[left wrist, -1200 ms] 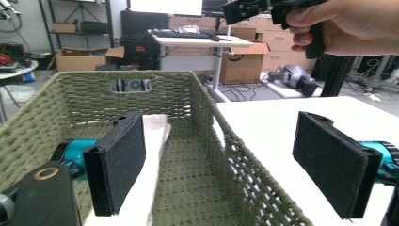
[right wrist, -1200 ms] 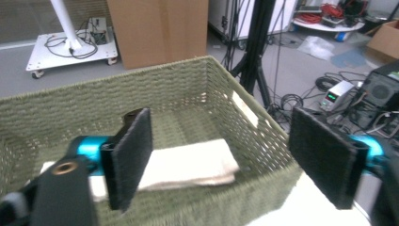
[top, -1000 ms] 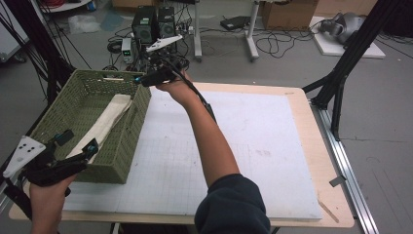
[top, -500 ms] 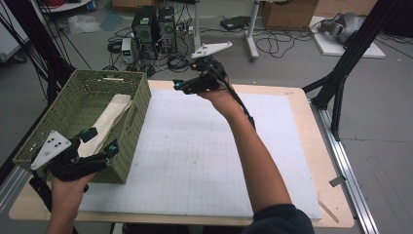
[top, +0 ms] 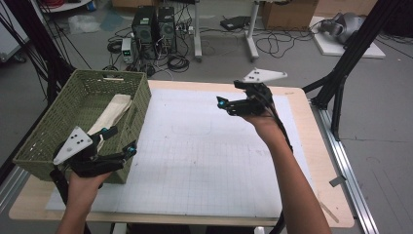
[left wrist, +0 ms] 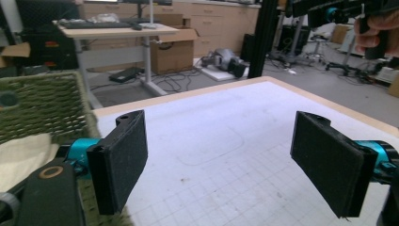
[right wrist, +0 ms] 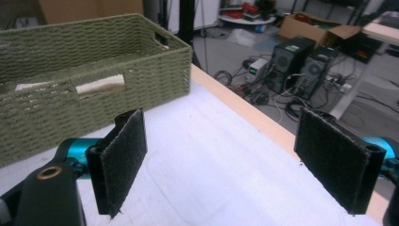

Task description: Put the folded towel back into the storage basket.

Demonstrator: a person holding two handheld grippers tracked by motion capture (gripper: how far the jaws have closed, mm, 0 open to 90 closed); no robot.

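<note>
1 folded cream cloth (top: pixel 113 113) lies inside the green woven basket (top: pixel 44 127) at the left side of the table, stretched along the basket floor toward its near right wall; in the right gripper view a strip of it shows through the basket's handle slot (right wrist: pixel 99 85).

A second ago the right gripper (top: pixel 225 103) hung at the basket's far right corner. Half a second ago it had pulled away, and now it is held up over the white mat (top: pixel 204 146), well apart from the basket, with nothing between its jaws, which stand wide apart. The left gripper (top: pixel 122 141) has drifted from the basket's near left corner to its near right corner over the same span; its jaws also gape wide and hold nothing, one above the rim and one outside the wall.

My reading: the cloth has been dropped off, both hands are backing away, and the placing looks done.

Count: 1 basket, 1 cloth, 1 mat, 2 grippers, 1 wooden table (top: pixel 311 126). Beyond the table, 2 computer towers (top: pixel 153 23) stand on the floor among cables.
</note>
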